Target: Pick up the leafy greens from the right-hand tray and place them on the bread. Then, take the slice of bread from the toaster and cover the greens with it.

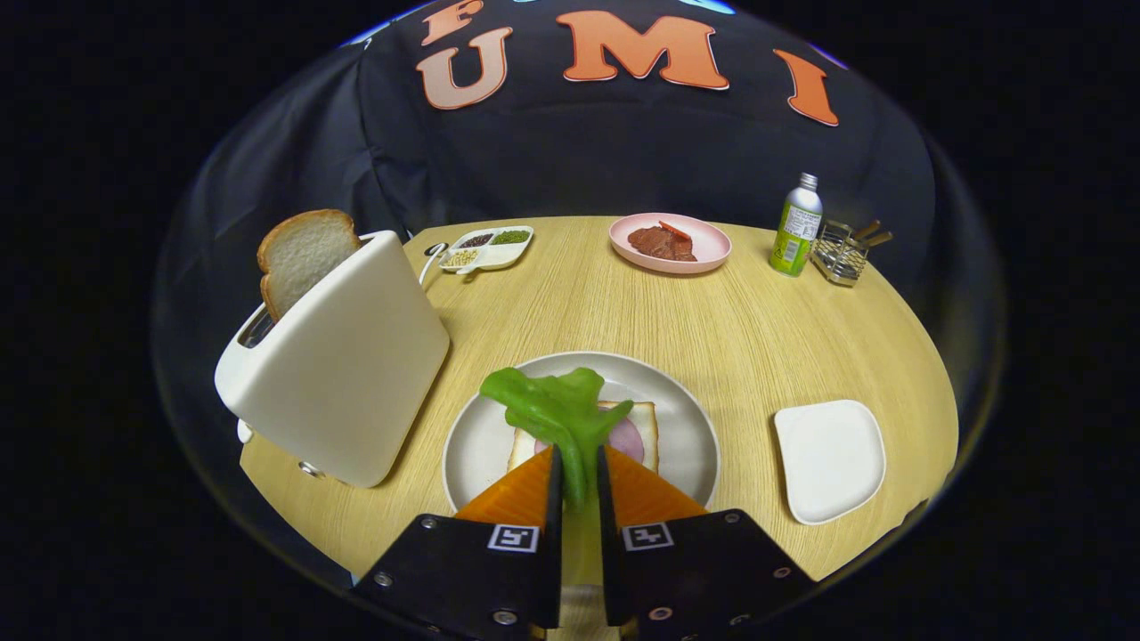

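The jaws are pinched on the stem end of the leafy greens (557,411); the gripper (579,467) holds them with both fingers pressing.

In the gripper view, the leaf runs lengthwise from between the fingers toward 12 o'clock, hanging over the bread slice with ham (637,434) on the round plate (690,418) just ahead. I cannot tell whether the leaf touches the bread. Release looks like the next step. The toaster (343,365) stands at 10 o'clock, one bread slice (303,254) upright in its slot. The white square tray (830,458) at 2 o'clock lies bare.

Count: one leaf, two bread slices, one toaster, one tray.
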